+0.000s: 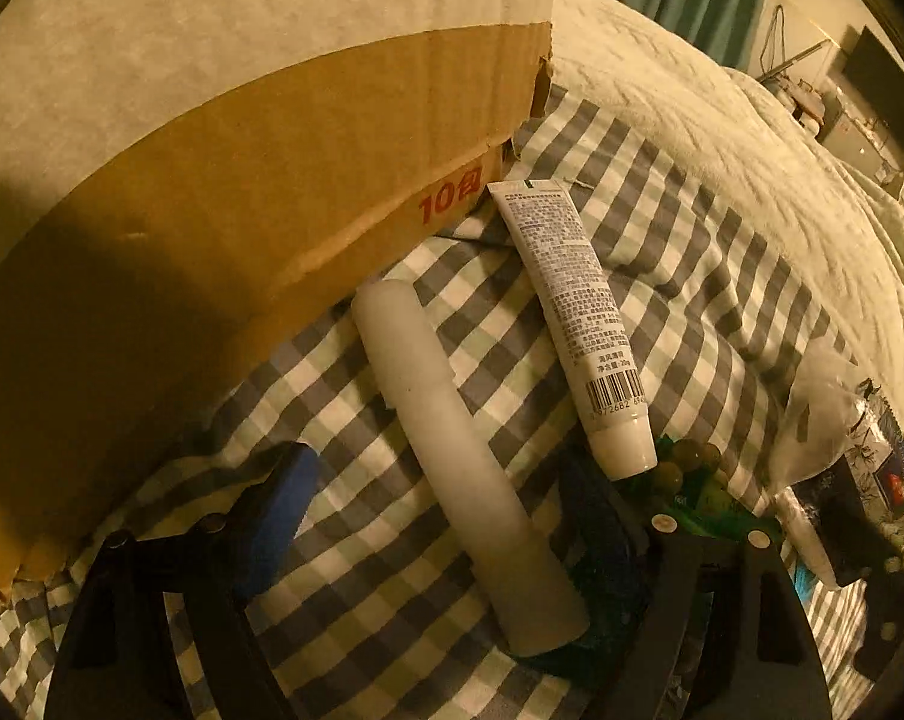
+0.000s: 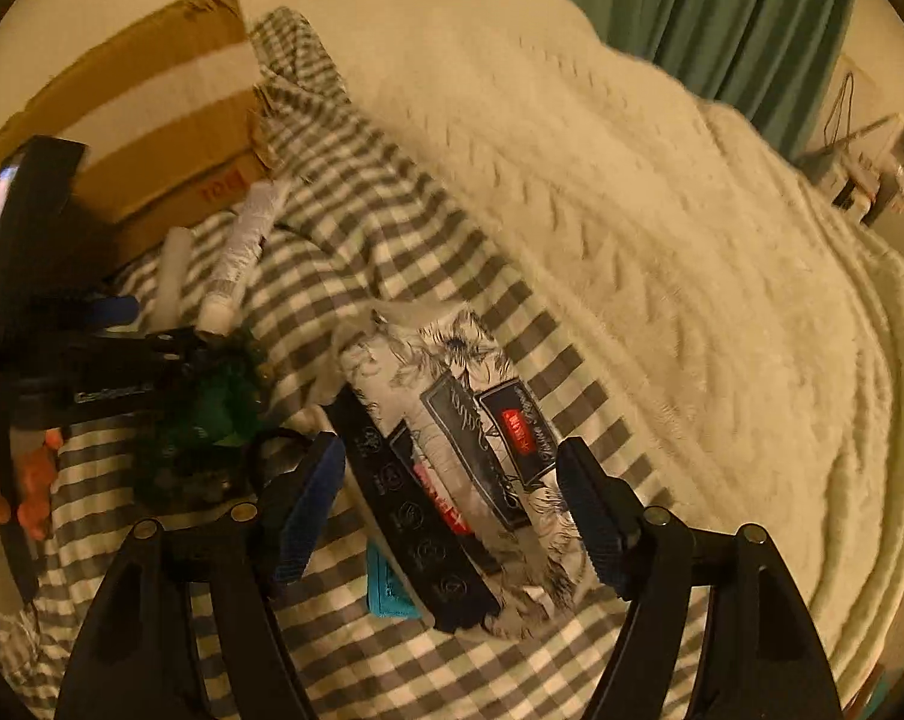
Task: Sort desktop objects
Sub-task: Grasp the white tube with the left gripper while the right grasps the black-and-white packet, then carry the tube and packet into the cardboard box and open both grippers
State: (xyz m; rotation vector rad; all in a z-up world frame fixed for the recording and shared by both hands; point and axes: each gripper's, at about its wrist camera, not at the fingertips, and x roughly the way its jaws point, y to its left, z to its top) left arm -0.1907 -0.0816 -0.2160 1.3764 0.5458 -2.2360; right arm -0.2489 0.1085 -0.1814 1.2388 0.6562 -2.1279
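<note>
In the left wrist view, the left gripper (image 1: 446,516) is spread wide around a long white plastic stick (image 1: 464,450), ready to pinch it. The stick lies on the checked grey-and-white cloth (image 1: 662,252), pointing far-left toward the brown cardboard box (image 1: 242,192). A white printed tube (image 1: 572,312) lies just right.

In the right wrist view, the right gripper (image 2: 452,510) is spread over a flowery tissue pack (image 2: 482,450), which runs from near to far.

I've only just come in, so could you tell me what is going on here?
A person is sorting things on a checked bedspread with two handheld grippers. The left gripper has its jaws open around a white cylinder, beside a tube and a cardboard box. The right gripper is open over a floral packet. Neither grips anything yet.
</note>
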